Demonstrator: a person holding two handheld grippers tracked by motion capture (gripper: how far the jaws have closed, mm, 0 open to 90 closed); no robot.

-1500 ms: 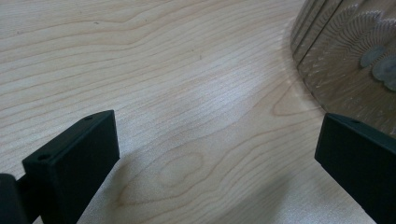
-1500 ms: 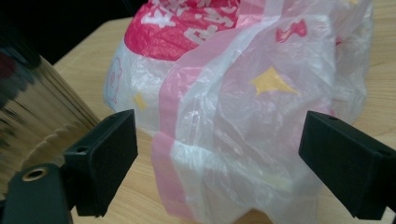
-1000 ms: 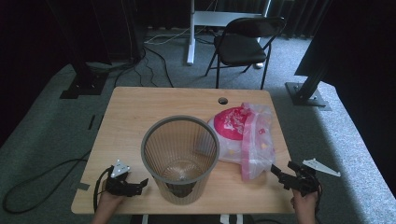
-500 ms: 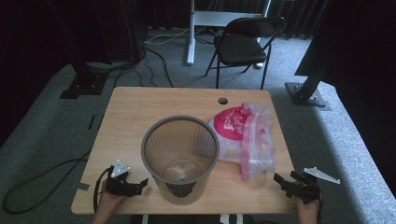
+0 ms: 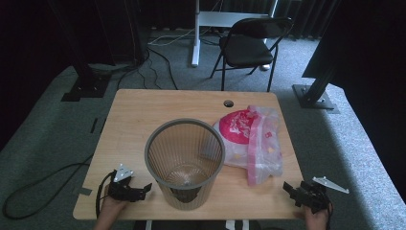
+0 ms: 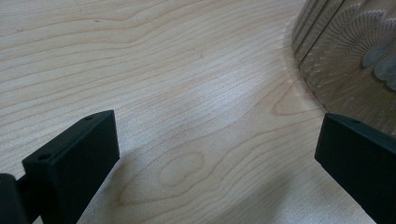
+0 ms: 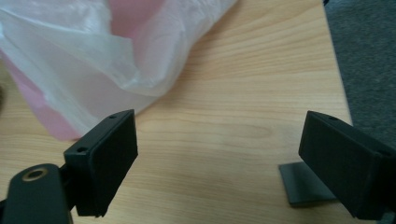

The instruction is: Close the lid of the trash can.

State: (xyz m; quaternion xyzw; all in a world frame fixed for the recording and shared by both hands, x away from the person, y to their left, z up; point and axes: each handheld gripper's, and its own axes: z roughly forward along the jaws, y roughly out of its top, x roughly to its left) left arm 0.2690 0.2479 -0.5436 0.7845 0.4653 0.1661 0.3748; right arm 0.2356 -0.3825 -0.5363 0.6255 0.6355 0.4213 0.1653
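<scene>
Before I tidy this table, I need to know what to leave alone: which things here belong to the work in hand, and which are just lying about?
In the job:
mesh bin
pink-and-clear plastic bag
left gripper, open
right gripper, open

Lying about:
folding chair
floor cables

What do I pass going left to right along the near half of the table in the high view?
Left hand-held gripper → mesh bin → plastic bag → right hand-held gripper. Both sets of jaws stand open and hold nothing.
</scene>
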